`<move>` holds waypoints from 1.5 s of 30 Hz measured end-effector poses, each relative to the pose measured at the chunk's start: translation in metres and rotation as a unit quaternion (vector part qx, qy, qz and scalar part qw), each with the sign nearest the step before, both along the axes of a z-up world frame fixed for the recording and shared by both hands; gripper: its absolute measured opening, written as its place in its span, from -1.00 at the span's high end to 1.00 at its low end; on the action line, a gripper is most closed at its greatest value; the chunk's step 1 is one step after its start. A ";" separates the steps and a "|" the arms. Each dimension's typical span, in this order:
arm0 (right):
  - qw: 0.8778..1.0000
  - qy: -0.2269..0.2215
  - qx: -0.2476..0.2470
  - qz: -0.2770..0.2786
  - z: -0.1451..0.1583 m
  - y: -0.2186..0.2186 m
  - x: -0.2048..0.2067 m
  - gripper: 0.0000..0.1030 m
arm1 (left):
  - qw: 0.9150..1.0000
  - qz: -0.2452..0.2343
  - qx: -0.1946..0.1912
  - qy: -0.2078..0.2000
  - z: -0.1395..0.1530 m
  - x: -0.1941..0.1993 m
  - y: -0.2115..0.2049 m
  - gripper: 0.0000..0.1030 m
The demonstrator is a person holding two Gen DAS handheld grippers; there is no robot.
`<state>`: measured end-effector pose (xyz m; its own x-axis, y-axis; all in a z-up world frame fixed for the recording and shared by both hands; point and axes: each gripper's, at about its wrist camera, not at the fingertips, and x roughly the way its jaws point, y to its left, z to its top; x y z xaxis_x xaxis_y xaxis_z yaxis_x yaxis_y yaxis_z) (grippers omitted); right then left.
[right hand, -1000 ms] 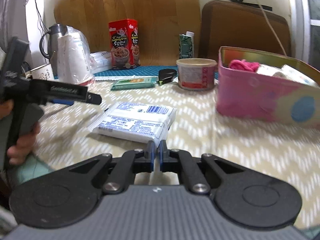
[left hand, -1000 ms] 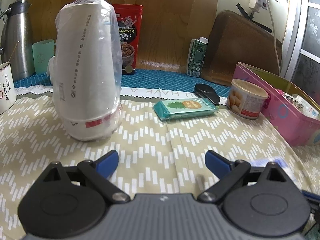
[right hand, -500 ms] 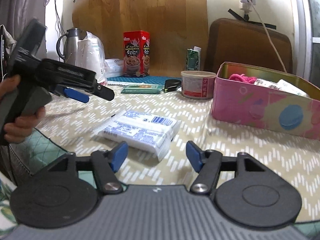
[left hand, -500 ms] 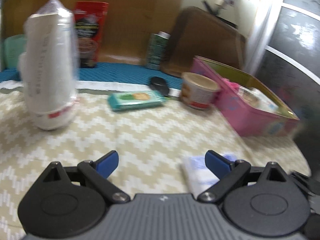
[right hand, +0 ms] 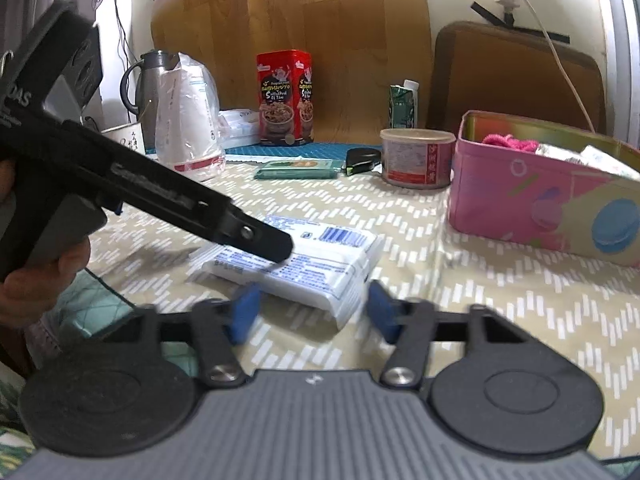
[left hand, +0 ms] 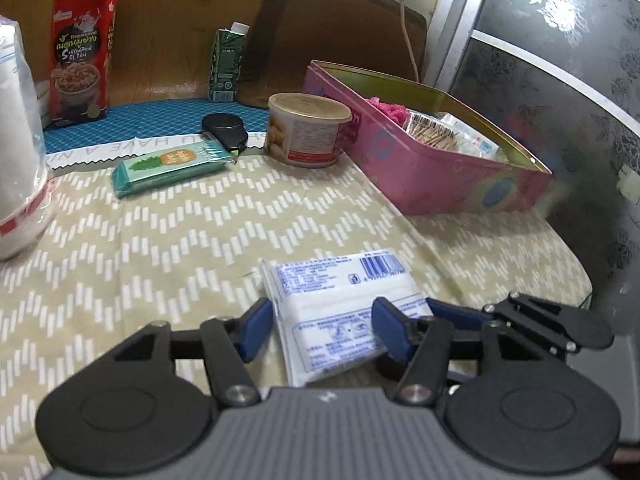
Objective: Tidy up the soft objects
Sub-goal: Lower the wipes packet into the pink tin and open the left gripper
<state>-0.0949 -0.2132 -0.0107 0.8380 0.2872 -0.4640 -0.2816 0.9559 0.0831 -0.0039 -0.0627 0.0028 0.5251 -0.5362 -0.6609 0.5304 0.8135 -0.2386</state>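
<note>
Two tools converge on the flat white plastic-wrapped soft pack (left hand: 340, 304) lying on the zigzag-cloth desk (left hand: 160, 240). Left tool (left hand: 320, 328) and right tool (right hand: 312, 312) both gape wide, gripping nothing, straddling it. Pink rectangular tin (right hand: 540, 200) waits at two o'clock, probably its destination.

Black grippers (left hand: 322, 328), blue fingertips (right hand: 243, 310)

The bench (left hand: 160, 240) is covered by a beige chevron cloth, with a blue mat laid across its far edge. A white tissue pack (left hand: 340, 300) is seen at lower centre, a teal packet (left hand: 168, 166) and a round tub (left hand: 306, 130) above it. A pink tin (left hand: 440, 168) is set at the right, a bagged white roll (left hand: 16, 140) at the left edge.
</note>
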 end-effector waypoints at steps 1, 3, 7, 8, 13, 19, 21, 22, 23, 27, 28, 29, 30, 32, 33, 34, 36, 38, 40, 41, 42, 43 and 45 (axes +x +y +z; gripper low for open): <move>1.000 -0.003 -0.007 -0.006 0.001 0.002 0.001 0.07 | 1.000 0.002 -0.003 -0.002 0.003 0.001 -0.001 -0.05; 1.000 -0.008 -0.004 -0.011 0.003 0.001 0.001 0.14 | 1.000 -0.001 -0.014 -0.011 0.013 0.002 -0.005 -0.05; 0.997 -0.063 -0.007 -0.043 0.020 -0.008 -0.008 0.14 | 0.998 -0.018 -0.038 -0.047 0.043 0.004 -0.022 -0.06; 0.996 -0.078 -0.008 -0.052 0.026 -0.013 -0.010 0.14 | 0.997 -0.022 -0.044 -0.054 0.050 0.006 -0.030 -0.07; 0.987 -0.123 -0.013 -0.101 0.046 -0.044 -0.006 0.14 | 0.994 -0.055 -0.049 -0.079 0.074 0.027 -0.081 -0.10; 0.981 -0.114 0.003 -0.156 0.060 -0.100 0.016 0.14 | 0.995 -0.083 -0.033 -0.044 0.078 0.073 -0.153 -0.12; 0.981 -0.097 0.018 -0.166 0.059 -0.119 0.026 0.14 | 0.996 -0.085 -0.022 -0.030 0.073 0.085 -0.171 -0.14; 0.981 -0.084 0.027 -0.170 0.058 -0.130 0.031 0.14 | 0.996 -0.085 -0.015 -0.021 0.071 0.092 -0.181 -0.15; 0.982 -0.072 0.035 -0.173 0.058 -0.139 0.037 0.14 | 0.996 -0.083 -0.007 -0.010 0.068 0.101 -0.192 -0.16; 0.982 -0.009 0.071 -0.174 0.059 -0.178 0.069 0.14 | 0.996 -0.076 0.015 0.037 0.055 0.133 -0.220 -0.20; 0.982 0.011 0.077 -0.172 0.060 -0.185 0.079 0.14 | 0.996 -0.072 0.019 0.049 0.052 0.140 -0.225 -0.23; 0.981 0.030 0.084 -0.171 0.061 -0.192 0.088 0.15 | 0.996 -0.066 0.021 0.060 0.048 0.148 -0.230 -0.30; 0.980 0.047 0.092 -0.168 0.061 -0.200 0.097 0.18 | 0.996 -0.058 0.026 0.068 0.045 0.154 -0.236 -0.34; 0.980 0.062 0.080 -0.172 0.064 -0.208 0.111 0.27 | 0.996 -0.049 0.027 0.075 0.038 0.165 -0.248 -0.60; 0.981 0.068 0.072 -0.169 0.066 -0.210 0.118 0.32 | 0.996 -0.043 0.027 0.077 0.036 0.168 -0.253 -0.67; 0.980 0.075 0.067 -0.171 0.066 -0.212 0.123 0.32 | 0.996 -0.034 0.029 0.077 0.036 0.171 -0.260 -0.69; 0.978 0.084 0.045 -0.187 0.067 -0.214 0.135 0.32 | 0.997 -0.020 0.038 0.063 0.040 0.174 -0.273 -0.73; 0.975 0.079 0.007 -0.210 0.065 -0.217 0.146 0.31 | 0.998 0.002 0.044 0.034 0.046 0.172 -0.281 -0.83; 0.970 0.061 -0.030 -0.234 0.061 -0.217 0.153 0.30 | 0.999 0.019 0.034 0.018 0.049 0.167 -0.281 -0.89; 0.969 0.051 -0.040 -0.240 0.060 -0.218 0.153 0.24 | 1.000 0.015 0.021 0.016 0.051 0.163 -0.277 -0.89; 0.968 0.044 -0.044 -0.243 0.061 -0.216 0.150 0.14 | 1.000 0.007 0.008 0.015 0.053 0.159 -0.273 -0.89; 0.969 0.035 -0.042 -0.241 0.061 -0.214 0.144 0.10 | 1.000 0.002 -0.001 0.012 0.057 0.156 -0.269 -0.89; 0.971 0.015 -0.045 -0.235 0.064 -0.210 0.129 -0.03 | 1.000 -0.006 -0.022 -0.006 0.064 0.143 -0.254 -0.91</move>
